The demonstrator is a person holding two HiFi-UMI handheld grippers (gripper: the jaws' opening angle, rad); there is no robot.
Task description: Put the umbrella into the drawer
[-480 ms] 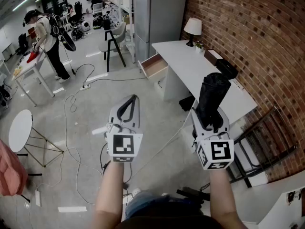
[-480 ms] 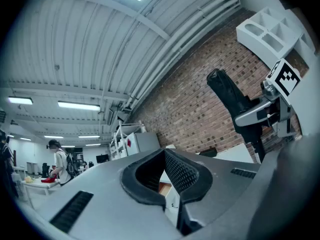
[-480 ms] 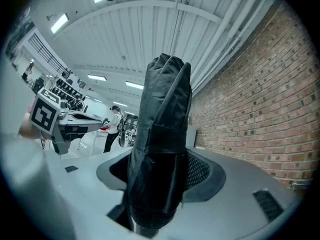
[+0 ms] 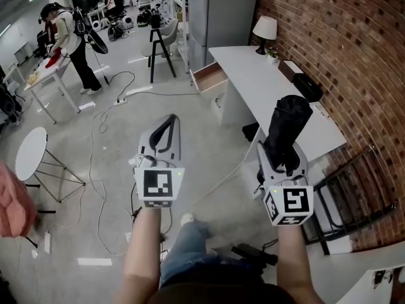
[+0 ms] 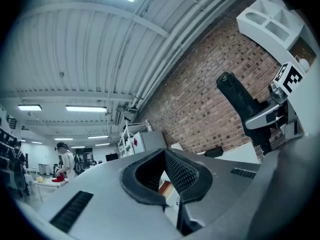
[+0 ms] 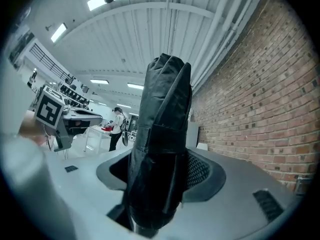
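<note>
A folded black umbrella stands upright in my right gripper, whose jaws are shut on its lower part; in the right gripper view the umbrella fills the gap between the pads. My left gripper is held out level beside it with its jaws shut and nothing between them. Ahead, a white desk stands along the brick wall, with its wooden drawer pulled open at the far left end.
A table lamp and a black box rest on the desk. Cables trail over the concrete floor. A round white side table stands at left. A person works at a far table, and a black stool is beyond the drawer.
The view has shifted forward toward the desk and drawer. Both grippers keep the same pose, the right one still holding the umbrella.
</note>
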